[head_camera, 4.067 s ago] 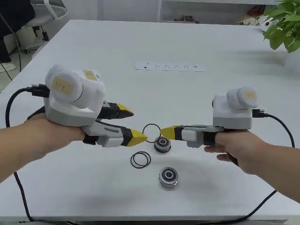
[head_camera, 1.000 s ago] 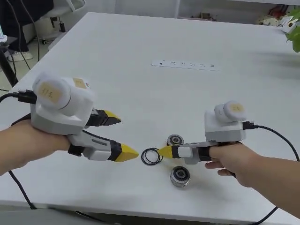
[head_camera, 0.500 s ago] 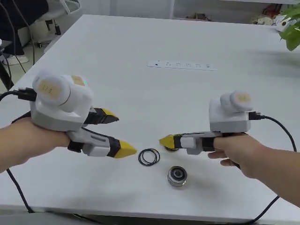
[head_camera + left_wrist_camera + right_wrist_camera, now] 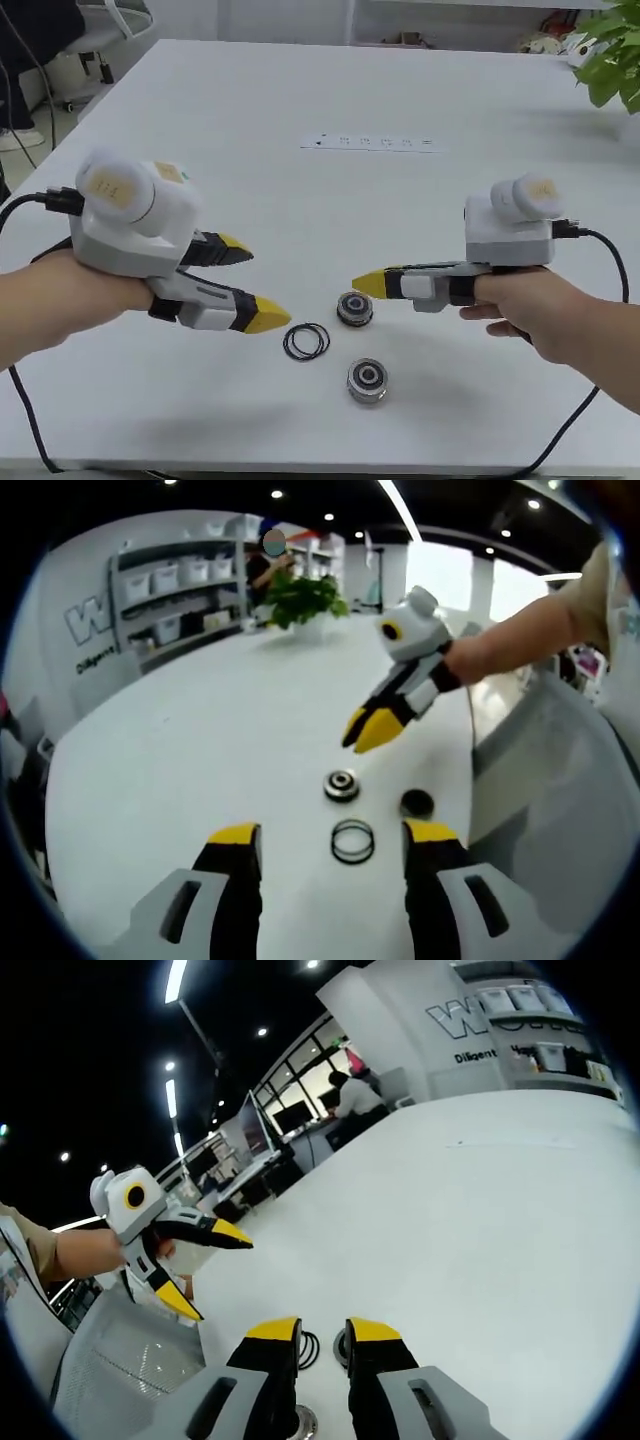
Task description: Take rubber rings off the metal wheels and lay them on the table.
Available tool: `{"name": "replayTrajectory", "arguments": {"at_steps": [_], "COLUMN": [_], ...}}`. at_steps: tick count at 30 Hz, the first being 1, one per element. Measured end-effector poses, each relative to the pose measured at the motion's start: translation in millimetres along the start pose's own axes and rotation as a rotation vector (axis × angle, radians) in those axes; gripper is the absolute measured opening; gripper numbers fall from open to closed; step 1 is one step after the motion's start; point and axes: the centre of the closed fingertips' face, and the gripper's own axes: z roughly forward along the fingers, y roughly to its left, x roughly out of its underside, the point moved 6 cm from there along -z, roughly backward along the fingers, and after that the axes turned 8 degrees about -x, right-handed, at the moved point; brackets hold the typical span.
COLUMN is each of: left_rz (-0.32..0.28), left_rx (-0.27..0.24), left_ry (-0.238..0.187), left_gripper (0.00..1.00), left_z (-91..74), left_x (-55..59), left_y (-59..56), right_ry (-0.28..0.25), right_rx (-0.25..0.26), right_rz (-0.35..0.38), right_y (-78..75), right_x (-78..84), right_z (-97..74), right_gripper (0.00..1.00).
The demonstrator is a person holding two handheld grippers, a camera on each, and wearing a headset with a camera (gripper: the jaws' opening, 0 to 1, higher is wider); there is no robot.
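Left side first. The left gripper [image 4: 252,283] was held above the table [image 4: 300,90] with its jaws spread wide and nothing between them, much as it had been over the preceding seconds. It played no part in the latest step.

Just right of its lower tip, the rubber rings [image 4: 306,341] lay flat on the table in a small overlapping pile, touching neither wheel. About four seconds earlier a loose ring had been up beside the far wheel at the right gripper's tip. A second ago that tip was down at the pile. I judged from this that one more ring had been delivered there.

Next came the far wheel [image 4: 354,308], close beside the pile, and the near wheel [image 4: 367,380], a little apart towards me. Both stood free on the table. The far wheel showed a dark outer band, but I could not tell whether that was a ring still fitted.

The right gripper [image 4: 368,284] had lifted clear of the pile and was above the far wheel, jaws drawn nearly together and empty. I took the next step to be another strip, probably from that wheel.
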Motion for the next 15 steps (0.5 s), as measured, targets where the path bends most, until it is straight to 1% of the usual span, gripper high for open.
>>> {"name": "replayTrajectory", "arguments": {"at_steps": [5, 8, 10, 15], "left_rz": [-0.009, -0.014, -0.010, -0.004], "left_rx": [0.010, 0.018, 0.026, 0.038], "left_ry": [0.003, 0.002, 0.004, 0.009], "left_gripper": [0.57, 0.57, 0.57, 0.56], "left_z": [9.8, 18.8, 24.1, 35.2], "left_x": [-2.5, -5.8, -7.1, -7.5], "left_y": [-1.3, -3.8, -6.2, -9.8], "right_ry": [-0.001, 0.004, 0.028, 0.060], "right_rx": [0.016, 0.030, 0.041, 0.050], "right_rz": [-0.005, -0.010, -0.041, -0.064], "right_y": [-6.3, -8.8, -11.0, -12.8], "right_x": [1.6, 6.4, 10.8, 20.9], "right_z": [-6.3, -9.3, -10.5, -10.7], "right_gripper": [0.16, 0.16, 0.16, 0.16]}}
